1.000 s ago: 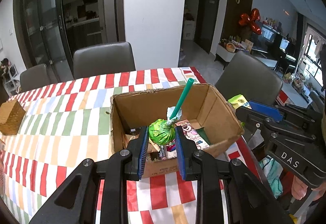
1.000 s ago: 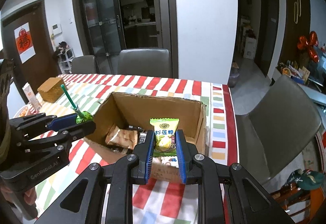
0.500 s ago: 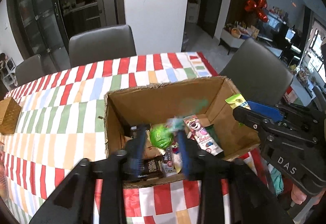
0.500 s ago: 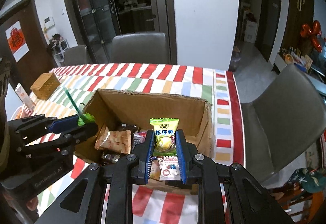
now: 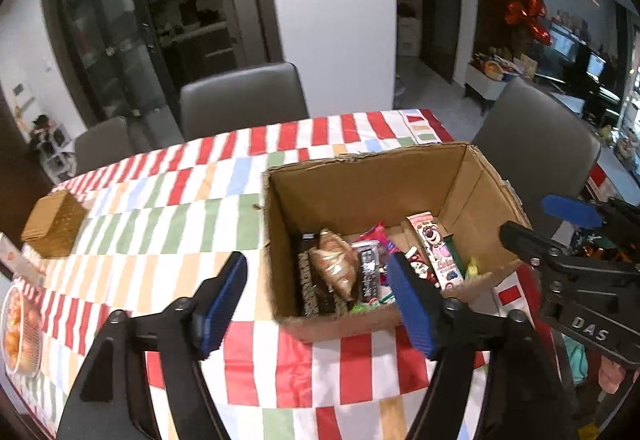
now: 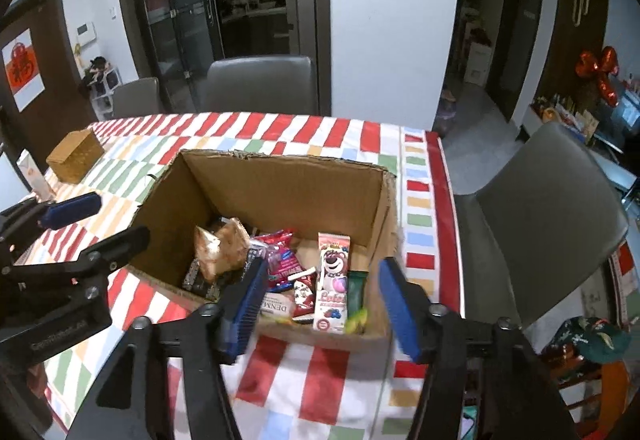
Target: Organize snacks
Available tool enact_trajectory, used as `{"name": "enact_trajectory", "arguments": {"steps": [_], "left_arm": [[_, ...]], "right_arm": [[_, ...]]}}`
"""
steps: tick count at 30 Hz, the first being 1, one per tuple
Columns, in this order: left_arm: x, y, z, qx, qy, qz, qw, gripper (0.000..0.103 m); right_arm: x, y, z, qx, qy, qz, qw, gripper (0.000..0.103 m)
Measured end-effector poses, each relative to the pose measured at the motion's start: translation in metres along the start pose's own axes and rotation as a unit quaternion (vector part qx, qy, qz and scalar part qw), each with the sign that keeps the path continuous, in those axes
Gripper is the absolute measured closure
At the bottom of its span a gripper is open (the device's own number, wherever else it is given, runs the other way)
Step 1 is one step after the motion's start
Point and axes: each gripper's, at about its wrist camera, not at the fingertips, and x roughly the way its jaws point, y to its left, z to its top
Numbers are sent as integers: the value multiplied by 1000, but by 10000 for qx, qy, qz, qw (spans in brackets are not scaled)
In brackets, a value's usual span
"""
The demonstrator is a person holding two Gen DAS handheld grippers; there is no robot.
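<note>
**A:** Where are the snacks?

**B:** All in the cardboard box [image 5: 372,196], centre-right of the left wrist frame, centre of the right wrist frame [image 6: 280,192]. It's open-topped and sits on the striped tablecloth [image 5: 168,212] near the table's right end.

**A:** Contents?

**B:** A tan crinkled packet [image 6: 218,246] at the left of the pile. A red-pink pouch [image 6: 282,258] in the middle. A tall carton with a pink bear [image 6: 333,280] right of that, lying flat. A green bar [image 6: 356,290] and a small yellow candy packet [image 6: 357,318] lie beside it, against the near right wall. In the left view a green lollipop [image 5: 366,306] shows low by the front wall, partly hidden.

**A:** Left gripper?

**B:** Left gripper [image 5: 318,298] is spread wide, nothing between the blue pads [image 5: 222,298]. One pad is over the cloth left of the box, the other over the box's near edge.

**A:** Right?

**B:** Right gripper [image 6: 320,308] is also wide open and empty, straddling the near right corner of the box.

**A:** Surroundings?

**B:** Woven basket [image 5: 54,224] at the frame's left edge, well apart from the box. Grey chairs [image 5: 244,100] behind the table.
</note>
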Motion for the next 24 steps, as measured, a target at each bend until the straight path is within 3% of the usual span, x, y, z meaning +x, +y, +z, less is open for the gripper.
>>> {"name": "enact_trajectory", "arguments": {"steps": [4, 12, 18, 24], "left_arm": [[-24, 0, -15, -78, -236, 98, 9996, 18], [-75, -7, -56, -90, -850, 234, 9961, 3], [-112, -9, -86, -165, -1262, 264, 9915, 0], [-141, -14, -120, -149, -1506, 257, 9881, 0]], "right_arm": [[-21, -5, -12, 98, -246, -43, 9996, 27], [-69, 1, -52, 96, -763, -138, 9969, 21], [-112, 9, -86, 60, -1307, -302, 9909, 15], [-142, 18, -117, 12, -1567, -304, 9872, 13]]}}
